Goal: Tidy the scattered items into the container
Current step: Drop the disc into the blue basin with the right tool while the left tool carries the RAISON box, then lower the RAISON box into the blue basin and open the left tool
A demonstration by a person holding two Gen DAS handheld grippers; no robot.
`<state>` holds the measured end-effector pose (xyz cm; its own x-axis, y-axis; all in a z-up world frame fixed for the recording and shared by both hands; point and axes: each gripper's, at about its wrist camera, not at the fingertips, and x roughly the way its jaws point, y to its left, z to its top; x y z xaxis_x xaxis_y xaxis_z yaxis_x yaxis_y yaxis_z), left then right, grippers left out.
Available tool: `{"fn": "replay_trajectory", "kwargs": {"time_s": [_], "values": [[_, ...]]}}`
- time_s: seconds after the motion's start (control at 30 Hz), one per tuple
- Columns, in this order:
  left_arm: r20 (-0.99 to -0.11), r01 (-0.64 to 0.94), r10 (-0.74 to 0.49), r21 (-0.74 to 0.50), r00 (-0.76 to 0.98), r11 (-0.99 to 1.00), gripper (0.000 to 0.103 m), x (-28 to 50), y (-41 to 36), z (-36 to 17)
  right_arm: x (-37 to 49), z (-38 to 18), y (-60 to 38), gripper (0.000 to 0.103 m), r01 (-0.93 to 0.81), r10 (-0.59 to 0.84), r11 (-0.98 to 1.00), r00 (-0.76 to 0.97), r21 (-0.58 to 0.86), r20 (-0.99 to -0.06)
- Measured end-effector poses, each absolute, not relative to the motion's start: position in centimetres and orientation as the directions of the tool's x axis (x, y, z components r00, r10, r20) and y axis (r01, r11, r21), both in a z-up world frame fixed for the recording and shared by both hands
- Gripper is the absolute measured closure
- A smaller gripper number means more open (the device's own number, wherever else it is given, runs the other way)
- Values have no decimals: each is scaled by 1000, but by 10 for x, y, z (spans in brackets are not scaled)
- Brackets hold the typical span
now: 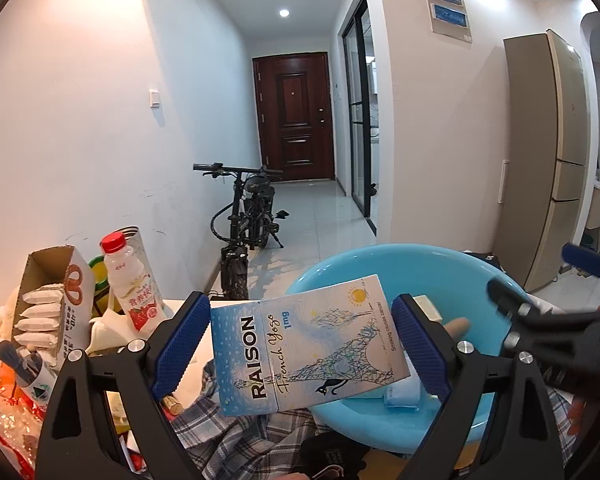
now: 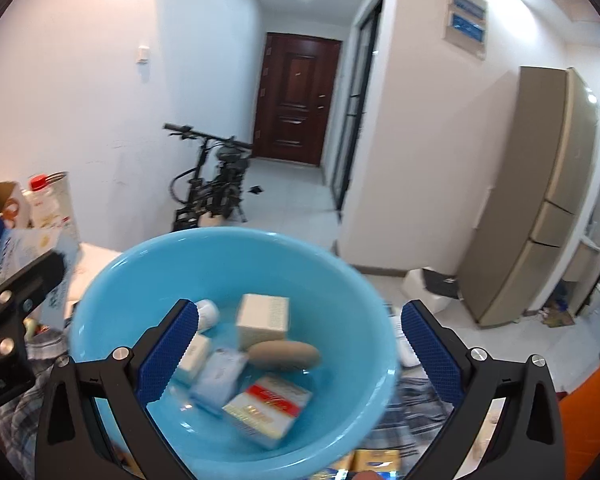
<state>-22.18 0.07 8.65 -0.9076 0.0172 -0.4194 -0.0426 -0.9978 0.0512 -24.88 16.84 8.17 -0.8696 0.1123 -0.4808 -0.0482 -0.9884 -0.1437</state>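
Observation:
My left gripper [image 1: 300, 344] is shut on a pale blue RAISON cigarette box [image 1: 308, 344], held flat in the air just left of a light blue plastic bowl [image 1: 440, 280]. In the right wrist view this box [image 2: 28, 248] shows at the far left edge. My right gripper [image 2: 300, 352] stands wide open above the bowl [image 2: 320, 280] with nothing between its pads. Inside the bowl lie a red-and-white box [image 2: 268, 408], a white carton [image 2: 264, 316], a tan oval object [image 2: 284, 354], a blue-white pack [image 2: 220, 376] and a small white bottle [image 2: 208, 312]. The right gripper's fingers [image 1: 512, 312] appear blurred over the bowl's right side.
Left of the bowl stand an open cardboard box of white packets [image 1: 48, 308] and a red-capped drink bottle [image 1: 130, 280], with snack bags [image 1: 4, 420] beside them. A plaid cloth [image 1: 220, 432] lies under the bowl. Beyond are a black bike [image 1: 248, 216] and a fridge [image 1: 548, 160].

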Motion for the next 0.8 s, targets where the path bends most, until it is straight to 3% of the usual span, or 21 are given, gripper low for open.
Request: {"fn": "replay_trajectory", "kwargs": {"time_s": [0.2, 0.67, 0.8], "values": [[-421, -71, 46, 45, -906, -996, 12, -225, 7, 79, -243, 97, 194, 0, -104, 118, -993, -877, -55, -466], [-417, -124, 84, 69, -905, -990, 12, -223, 22, 72, -238, 104, 197, 0, -106, 110, -994, -886, -33, -450], [-453, -180, 166, -12, -876, -984, 12, -225, 19, 73, -236, 106, 198, 0, -104, 106, -994, -889, -30, -445]]}}
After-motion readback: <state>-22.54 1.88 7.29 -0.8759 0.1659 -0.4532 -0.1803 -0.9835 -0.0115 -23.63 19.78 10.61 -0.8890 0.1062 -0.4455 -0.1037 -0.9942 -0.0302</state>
